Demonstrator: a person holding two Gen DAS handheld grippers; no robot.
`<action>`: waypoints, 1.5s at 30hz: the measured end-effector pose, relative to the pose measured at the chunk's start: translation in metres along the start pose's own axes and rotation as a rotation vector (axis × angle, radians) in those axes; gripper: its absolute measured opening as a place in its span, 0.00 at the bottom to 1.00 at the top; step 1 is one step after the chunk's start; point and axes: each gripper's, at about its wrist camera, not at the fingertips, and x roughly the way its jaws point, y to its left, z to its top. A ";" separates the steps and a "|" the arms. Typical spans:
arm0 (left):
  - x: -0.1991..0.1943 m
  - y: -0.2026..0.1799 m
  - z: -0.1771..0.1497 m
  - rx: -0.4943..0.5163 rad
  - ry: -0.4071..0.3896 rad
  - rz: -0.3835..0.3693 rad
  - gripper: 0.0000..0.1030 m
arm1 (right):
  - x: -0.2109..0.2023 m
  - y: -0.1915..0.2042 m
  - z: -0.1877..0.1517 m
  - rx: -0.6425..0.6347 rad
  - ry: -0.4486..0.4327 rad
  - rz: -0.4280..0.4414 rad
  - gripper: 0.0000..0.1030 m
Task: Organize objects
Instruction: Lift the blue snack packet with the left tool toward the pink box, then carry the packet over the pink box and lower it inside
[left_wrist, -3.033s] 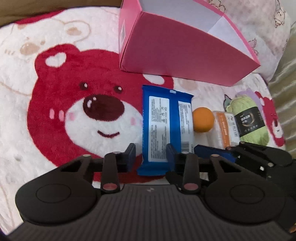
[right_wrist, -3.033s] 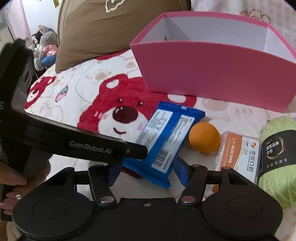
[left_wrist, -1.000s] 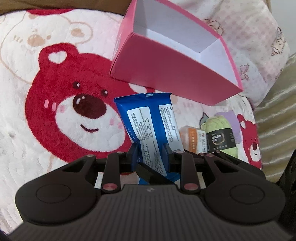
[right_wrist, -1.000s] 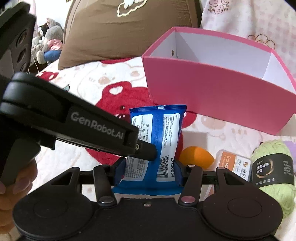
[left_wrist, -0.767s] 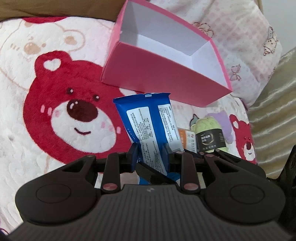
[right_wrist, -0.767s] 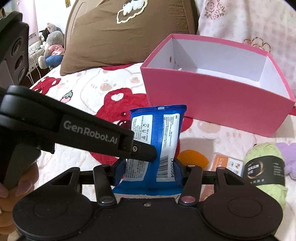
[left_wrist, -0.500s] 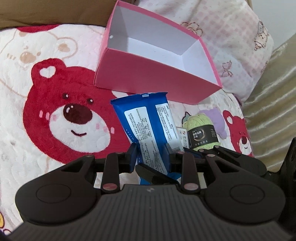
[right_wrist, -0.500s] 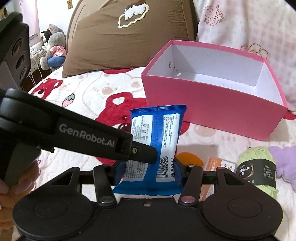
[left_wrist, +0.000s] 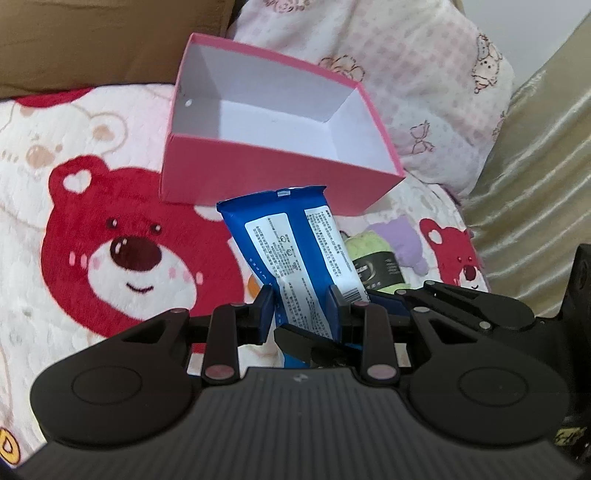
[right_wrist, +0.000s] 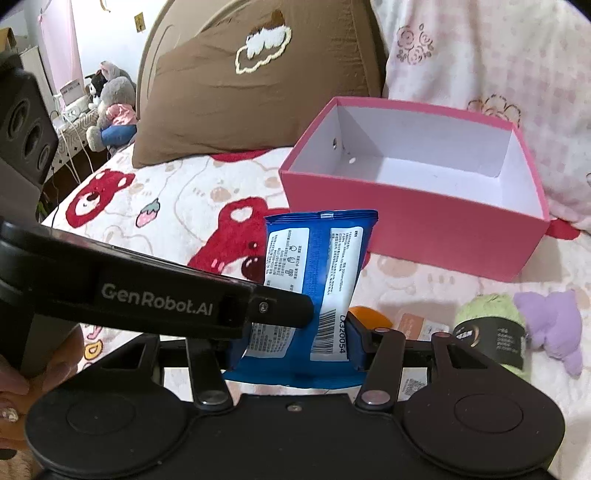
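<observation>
The left gripper is clamped on the lower part of a blue packet, and the right gripper is clamped on the same packet from the other side, so both hold it off the bed. The packet is flat, of glossy plastic film, with white printed labels and a crimped top edge; it stands almost upright between the blue pads.

In the right wrist view, to the left of the gripper lies a soft fleece blanket with red bear figures, and behind it a brown cushion. Straight ahead, beyond the packet, stands an open pink box of stiff cardboard, rectangular, white and smooth inside. Just beside the right pad a round orange ball shows partly, then a small orange-and-white pack. Further right lie a fuzzy green yarn ball with a black paper band and a purple plush toy
</observation>
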 end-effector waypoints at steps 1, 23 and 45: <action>-0.001 -0.002 0.002 0.007 -0.003 -0.001 0.27 | -0.002 -0.002 0.001 0.007 -0.006 0.002 0.56; -0.011 -0.056 0.052 0.092 0.011 0.034 0.28 | -0.038 -0.034 0.042 0.067 -0.044 0.042 0.56; 0.074 -0.061 0.153 0.093 0.000 -0.008 0.28 | -0.002 -0.109 0.116 0.138 -0.071 -0.058 0.57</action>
